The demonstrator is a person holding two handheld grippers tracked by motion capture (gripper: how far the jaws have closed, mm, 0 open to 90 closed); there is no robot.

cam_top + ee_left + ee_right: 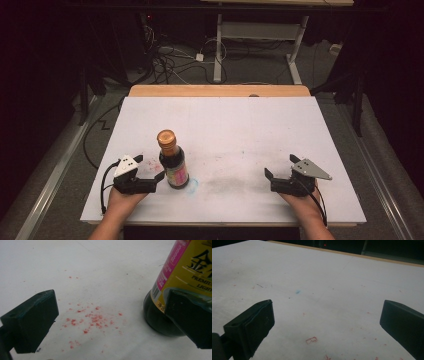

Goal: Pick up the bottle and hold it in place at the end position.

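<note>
A white tabletop (240,120) carries one upright dark sauce bottle (173,161). Red specks (91,320) stain the surface beside it.

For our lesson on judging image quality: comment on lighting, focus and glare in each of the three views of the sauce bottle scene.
High view: the white table is lit while the surroundings fall into darkness; the bottle looks slightly soft. Left gripper view: the bottle's label and the red specks are fairly sharp, the near black jaws soft. Right gripper view: dim and grainy, the table's far edge fading into black; no strong glare.
</note>
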